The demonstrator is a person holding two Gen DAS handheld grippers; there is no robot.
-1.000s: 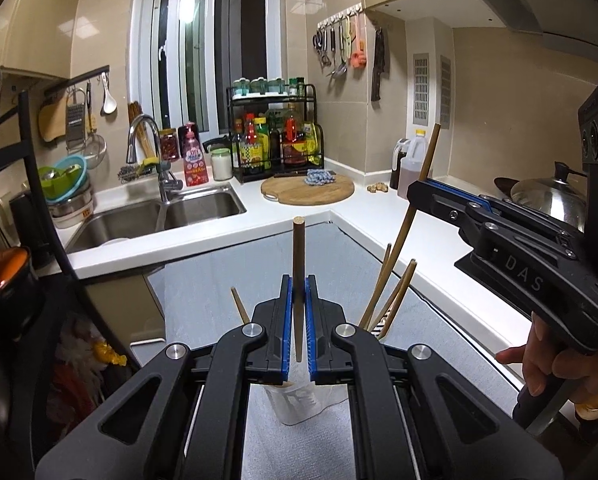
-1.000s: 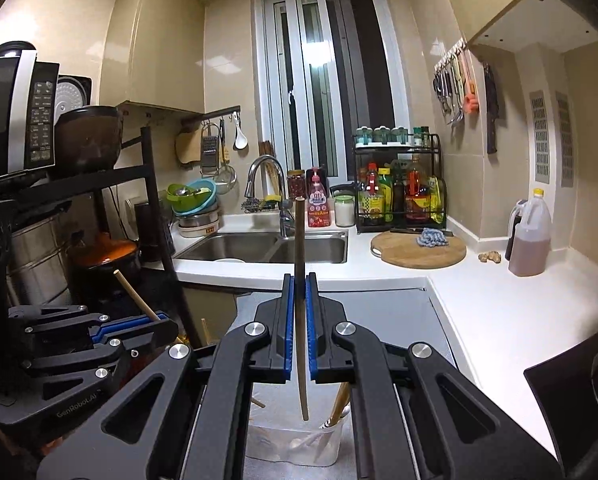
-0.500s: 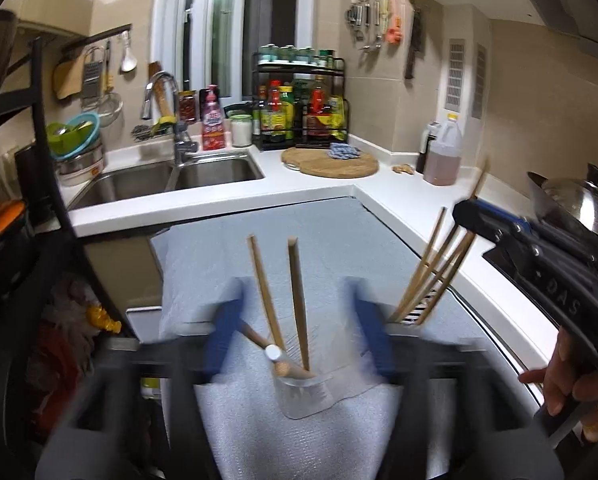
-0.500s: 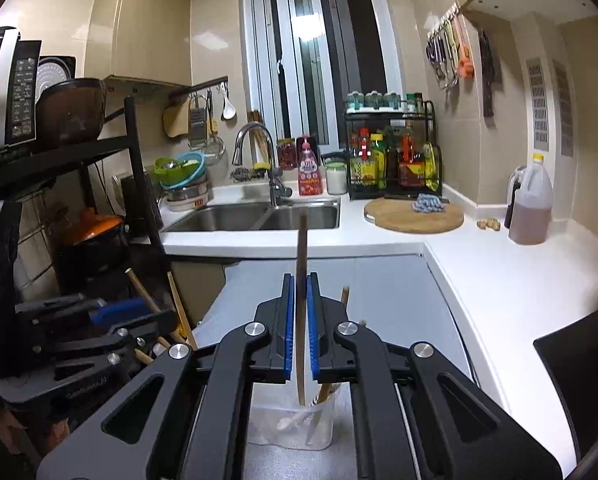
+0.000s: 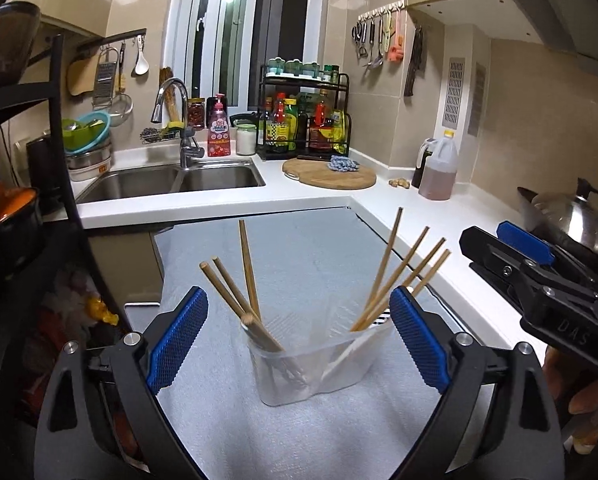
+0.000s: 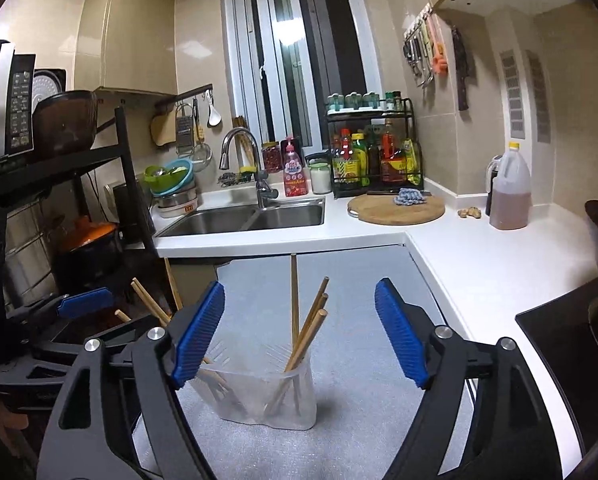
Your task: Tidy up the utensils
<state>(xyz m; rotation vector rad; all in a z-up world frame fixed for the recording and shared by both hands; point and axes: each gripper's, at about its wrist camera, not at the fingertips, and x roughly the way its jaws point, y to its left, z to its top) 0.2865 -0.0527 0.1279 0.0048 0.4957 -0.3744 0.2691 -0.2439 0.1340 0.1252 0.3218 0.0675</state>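
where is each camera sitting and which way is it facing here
Left wrist: sits on the left tongs, looking forward and down at the clear holder of chopsticks on the grey mat; its blue pads are opening around it, and the right tongs and a hand show at the right.
Right wrist: sits on the right tongs, facing the same holder, jaws opening, the left tongs at the left.
Shared: holder, sink, cutting board, oil jug.

Wooden chopsticks point(image 5: 249, 268) in a clear plastic cup point(image 5: 311, 364) (glossy steel sink point(image 5: 171, 180)).
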